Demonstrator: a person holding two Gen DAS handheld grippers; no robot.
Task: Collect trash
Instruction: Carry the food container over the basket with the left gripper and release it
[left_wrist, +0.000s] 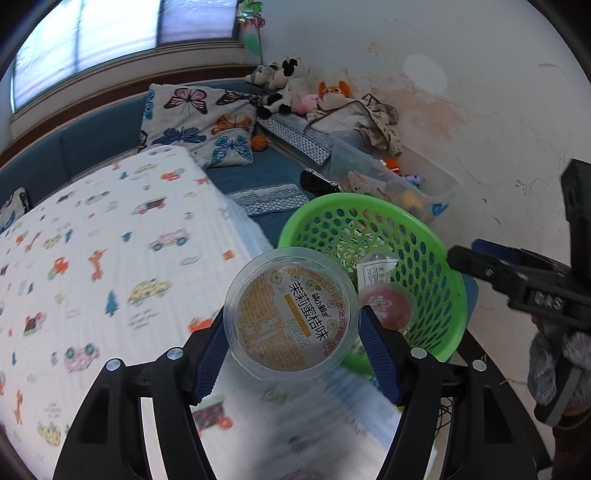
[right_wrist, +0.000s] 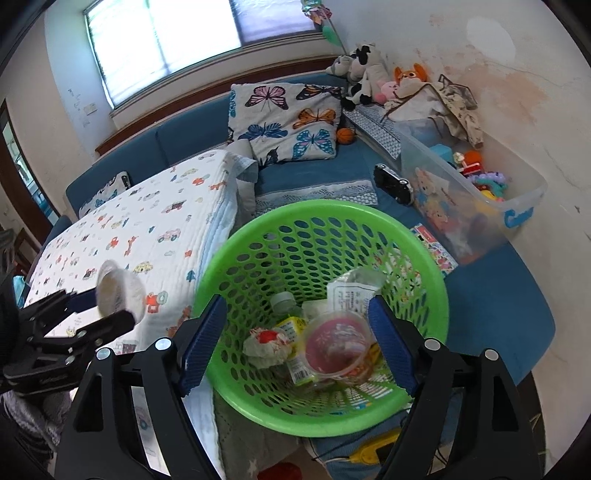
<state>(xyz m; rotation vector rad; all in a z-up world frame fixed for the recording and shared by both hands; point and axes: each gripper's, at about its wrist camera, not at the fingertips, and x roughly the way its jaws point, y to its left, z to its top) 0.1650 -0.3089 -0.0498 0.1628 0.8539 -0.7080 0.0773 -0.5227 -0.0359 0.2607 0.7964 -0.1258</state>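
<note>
My left gripper (left_wrist: 291, 328) is shut on a clear plastic cup with an orange-and-white printed lid (left_wrist: 291, 314), held above the quilt just left of the green perforated basket (left_wrist: 436, 266). The same cup (right_wrist: 118, 291) and the left gripper (right_wrist: 92, 325) show at the left of the right wrist view. My right gripper (right_wrist: 295, 332) is open and empty, its fingers over the green basket (right_wrist: 424, 291). In the basket lie a pink cup (right_wrist: 338, 347), a small bottle (right_wrist: 286, 306), a crumpled wrapper (right_wrist: 267, 343) and a plastic packet (right_wrist: 351, 288).
A white quilt with car prints (right_wrist: 147, 236) covers the blue bed (right_wrist: 487, 295) on the left. A butterfly pillow (right_wrist: 284, 118), plush toys (right_wrist: 373, 74) and a clear toy bin (right_wrist: 472, 199) stand behind the basket. A black toy car (right_wrist: 393, 182) lies by the bin.
</note>
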